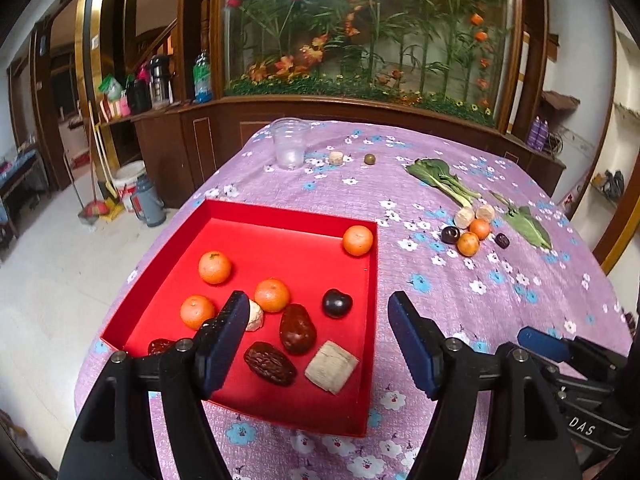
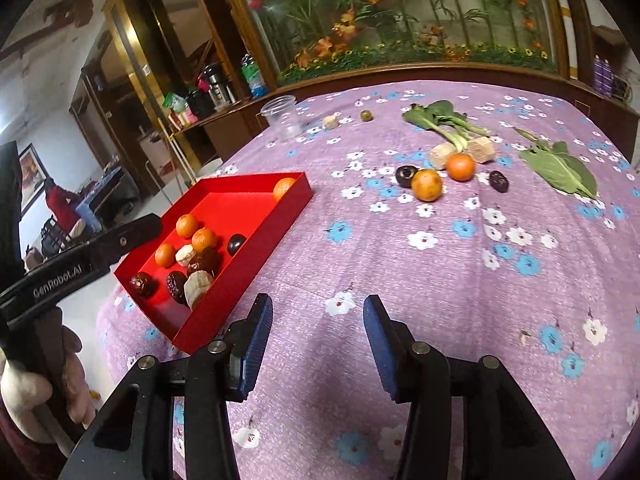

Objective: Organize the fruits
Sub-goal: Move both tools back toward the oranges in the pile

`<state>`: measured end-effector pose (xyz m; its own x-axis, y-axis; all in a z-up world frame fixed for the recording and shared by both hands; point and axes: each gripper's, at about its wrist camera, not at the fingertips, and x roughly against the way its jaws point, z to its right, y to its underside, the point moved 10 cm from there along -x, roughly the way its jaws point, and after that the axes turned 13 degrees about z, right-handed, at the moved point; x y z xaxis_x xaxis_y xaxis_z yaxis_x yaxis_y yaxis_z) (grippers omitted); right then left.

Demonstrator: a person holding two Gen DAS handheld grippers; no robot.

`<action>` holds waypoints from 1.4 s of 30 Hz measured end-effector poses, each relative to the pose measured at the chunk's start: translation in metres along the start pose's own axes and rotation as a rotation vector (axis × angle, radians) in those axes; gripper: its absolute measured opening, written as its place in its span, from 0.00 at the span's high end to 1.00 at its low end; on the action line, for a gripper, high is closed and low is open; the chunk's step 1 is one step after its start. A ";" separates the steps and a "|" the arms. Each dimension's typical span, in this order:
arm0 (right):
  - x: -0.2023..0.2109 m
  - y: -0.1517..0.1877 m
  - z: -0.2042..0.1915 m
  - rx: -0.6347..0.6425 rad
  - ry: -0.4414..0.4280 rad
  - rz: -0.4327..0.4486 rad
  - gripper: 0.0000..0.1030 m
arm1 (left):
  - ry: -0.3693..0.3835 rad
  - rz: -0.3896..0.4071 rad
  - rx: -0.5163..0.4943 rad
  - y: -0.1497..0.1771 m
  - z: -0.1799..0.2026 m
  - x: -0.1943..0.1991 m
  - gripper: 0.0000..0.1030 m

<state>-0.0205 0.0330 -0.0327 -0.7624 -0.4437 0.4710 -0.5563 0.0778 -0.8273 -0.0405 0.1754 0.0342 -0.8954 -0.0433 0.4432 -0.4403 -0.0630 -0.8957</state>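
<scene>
A red tray (image 1: 280, 216) (image 2: 296, 196) lies on the purple flowered cloth and holds several small oranges (image 1: 215, 267), red dates (image 1: 297, 328), a dark plum (image 1: 337, 303) and pale peeled pieces (image 1: 331, 366). My left gripper (image 1: 318, 336) is open and empty just above the tray's near side. My right gripper (image 2: 318, 340) is open and empty over bare cloth, right of the tray. A loose group lies farther right: two oranges (image 2: 427, 185) (image 1: 468, 243), a plum (image 2: 406, 175), a date (image 2: 499, 181) and pale pieces (image 2: 440, 155).
A clear plastic cup (image 1: 289, 144) (image 2: 282, 114) stands at the table's far left, with a pale piece (image 2: 330, 121) and a small green fruit (image 2: 365, 115) beside it. Leafy greens (image 2: 444, 118) (image 2: 560, 166) lie at the far right. The table edge drops off left of the tray.
</scene>
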 end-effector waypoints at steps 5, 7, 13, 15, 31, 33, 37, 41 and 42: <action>0.009 -0.001 0.006 -0.013 0.006 0.017 0.50 | -0.026 0.021 -0.070 -0.003 0.013 0.008 0.31; 0.013 -0.001 0.009 -0.016 0.010 0.026 0.49 | -0.032 0.025 -0.089 -0.003 0.017 0.010 0.30; 0.022 -0.003 0.020 -0.035 0.025 0.045 0.46 | -0.043 0.015 -0.136 0.001 0.030 0.009 0.30; 0.023 -0.004 0.025 -0.045 0.030 0.047 0.46 | -0.048 0.010 -0.150 0.001 0.033 0.007 0.30; 0.021 -0.010 0.058 -0.090 0.064 0.049 0.46 | -0.035 -0.063 -0.225 0.015 0.063 -0.020 0.30; 0.021 -0.013 0.064 -0.092 0.071 0.050 0.46 | -0.026 -0.077 -0.236 0.017 0.068 -0.026 0.30; 0.022 -0.023 0.077 -0.082 0.097 0.060 0.46 | 0.010 -0.104 -0.249 0.018 0.080 -0.038 0.30; 0.023 -0.037 0.097 -0.064 0.144 0.065 0.46 | 0.050 -0.102 -0.257 0.002 0.092 -0.049 0.30; 0.023 -0.041 0.104 -0.058 0.160 0.067 0.46 | 0.062 -0.097 -0.258 -0.004 0.095 -0.051 0.30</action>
<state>0.0189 -0.0737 -0.0200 -0.8389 -0.2887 0.4614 -0.5167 0.1559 -0.8419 0.0138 0.0831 0.0187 -0.8469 0.0120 0.5316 -0.5197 0.1920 -0.8325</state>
